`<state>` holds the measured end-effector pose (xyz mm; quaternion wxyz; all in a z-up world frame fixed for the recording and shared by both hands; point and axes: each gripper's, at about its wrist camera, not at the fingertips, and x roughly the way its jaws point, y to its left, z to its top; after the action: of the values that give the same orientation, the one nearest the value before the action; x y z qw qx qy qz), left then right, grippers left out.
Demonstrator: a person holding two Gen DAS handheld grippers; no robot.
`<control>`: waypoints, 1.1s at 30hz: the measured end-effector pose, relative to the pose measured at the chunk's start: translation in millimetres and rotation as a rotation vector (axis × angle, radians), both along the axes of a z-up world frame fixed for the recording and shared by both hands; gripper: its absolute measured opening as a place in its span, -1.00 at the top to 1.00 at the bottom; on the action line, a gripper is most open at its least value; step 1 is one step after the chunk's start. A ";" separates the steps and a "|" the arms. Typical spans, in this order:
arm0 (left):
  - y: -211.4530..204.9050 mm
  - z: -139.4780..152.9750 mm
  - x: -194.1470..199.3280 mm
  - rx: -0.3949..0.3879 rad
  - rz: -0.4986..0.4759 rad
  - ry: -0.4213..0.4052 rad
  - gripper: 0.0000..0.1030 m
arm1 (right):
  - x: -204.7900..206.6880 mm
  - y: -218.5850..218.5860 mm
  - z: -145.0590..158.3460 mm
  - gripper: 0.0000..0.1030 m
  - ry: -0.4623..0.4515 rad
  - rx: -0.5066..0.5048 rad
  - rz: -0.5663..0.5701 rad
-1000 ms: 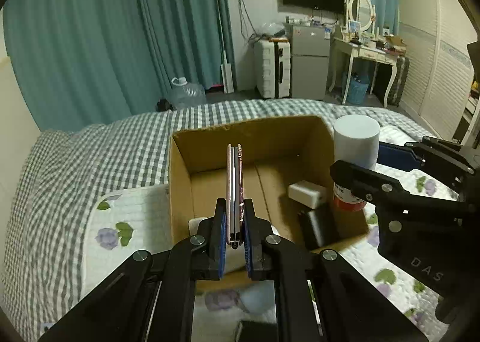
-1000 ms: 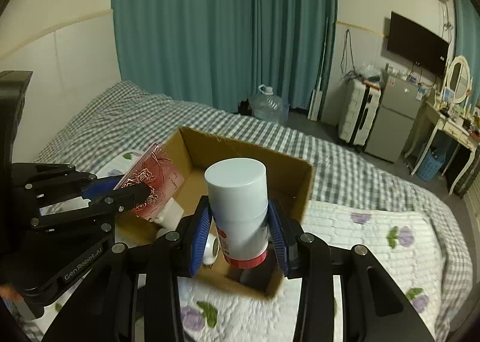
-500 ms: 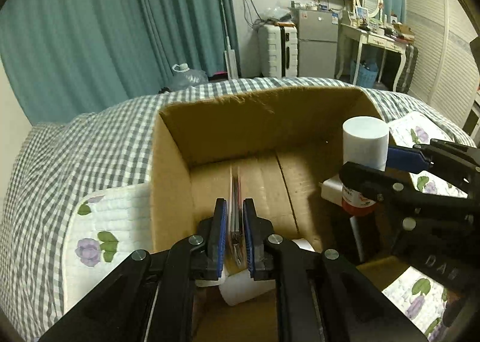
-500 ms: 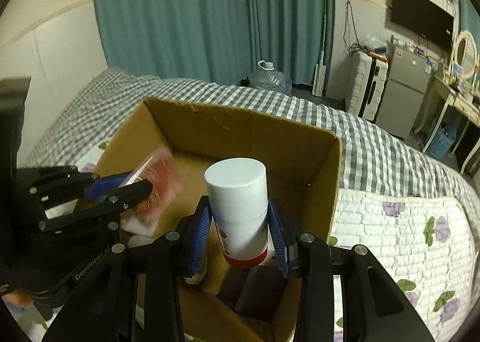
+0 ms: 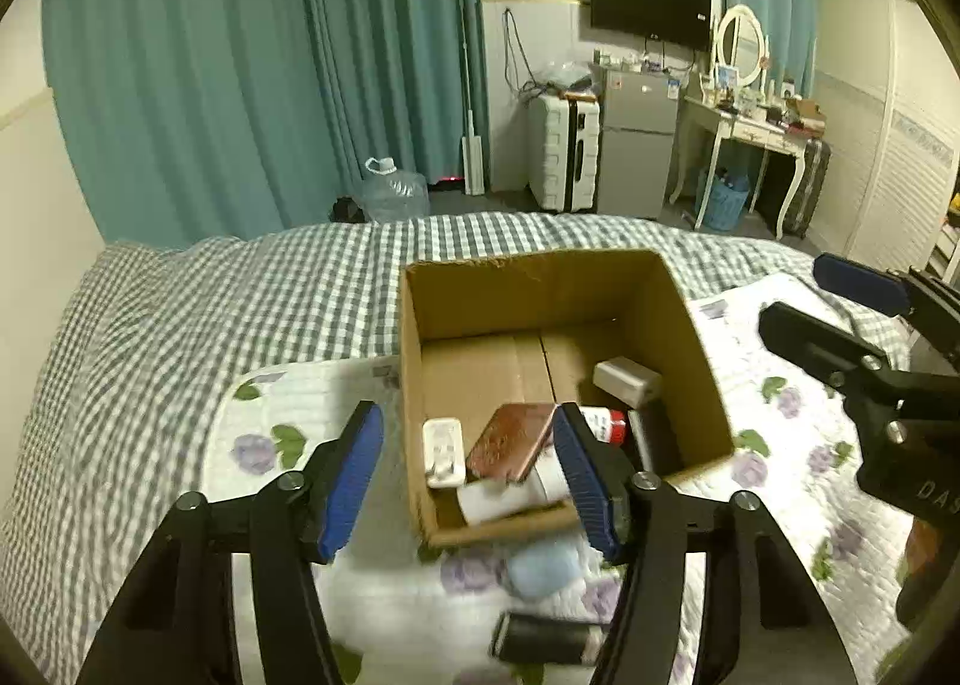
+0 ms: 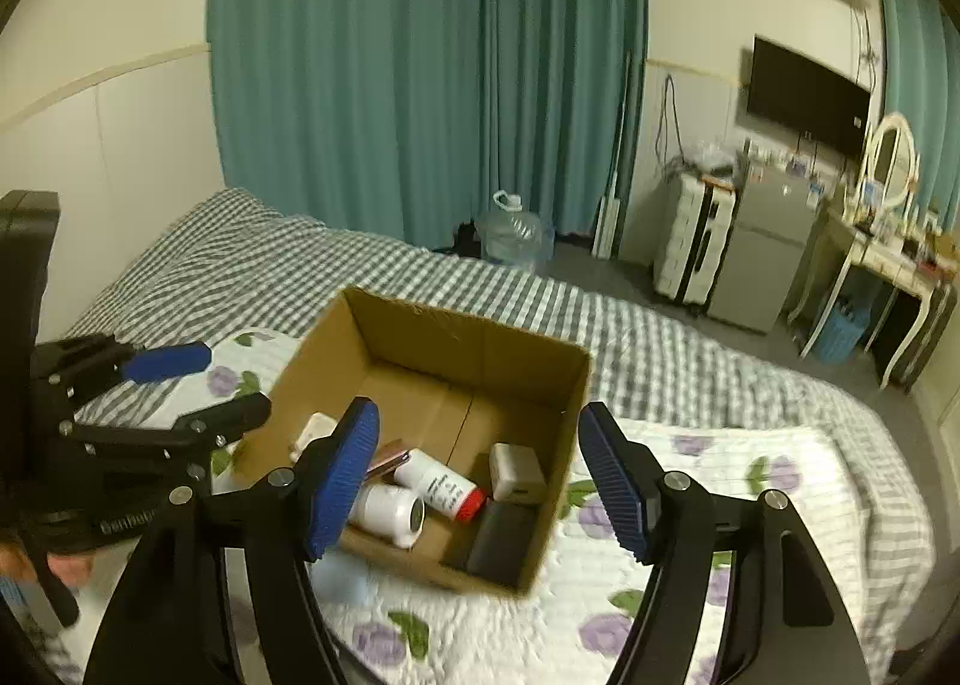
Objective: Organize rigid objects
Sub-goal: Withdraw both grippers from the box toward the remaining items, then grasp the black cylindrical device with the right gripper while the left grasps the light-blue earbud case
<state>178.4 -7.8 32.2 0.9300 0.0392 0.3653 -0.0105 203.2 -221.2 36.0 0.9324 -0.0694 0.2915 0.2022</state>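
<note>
**Dim, warm room light through two fisheye lenses**

Both views are lit by weak, yellowish indoor light with no strong beam; the walls (image 6: 120,102) look cream and the teal curtains (image 5: 240,66) fall into dark folds. Shadows are soft: the inside of the cardboard box (image 5: 690,325) is shaded along its near walls, and its dark contents are hard to read. The lenses bend straight lines hard, so the bed (image 5: 180,325) curves and black corners ring each picture. The near quilt (image 6: 480,643) is smeared and soft, as is the blue shape (image 5: 540,571) and the black thing (image 5: 546,637) below the box. Grain covers everything.
</note>
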 end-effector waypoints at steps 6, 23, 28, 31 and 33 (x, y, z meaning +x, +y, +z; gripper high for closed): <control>15.1 24.6 -54.8 -0.014 0.020 -0.018 -0.28 | -52.7 -2.5 27.9 -0.36 -0.026 -0.050 0.019; 39.3 -111.4 -101.9 0.002 0.075 0.151 -0.31 | -96.8 52.1 -142.9 -0.36 0.221 -0.167 0.209; 42.5 -140.7 -96.9 -0.012 0.067 0.197 -0.31 | -86.5 65.2 -192.2 -0.36 0.314 -0.212 0.258; 42.6 -149.5 -92.5 -0.025 0.064 0.216 -0.31 | -77.1 70.6 -212.9 -0.36 0.350 -0.235 0.259; 42.3 -151.9 -89.3 -0.028 0.066 0.221 -0.31 | -72.0 72.3 -217.4 -0.36 0.351 -0.225 0.266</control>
<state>89.1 34.6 -119.7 0.8845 0.0129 0.4663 0.0106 131.3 -148.9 -181.4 0.8190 -0.1742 0.4581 0.2986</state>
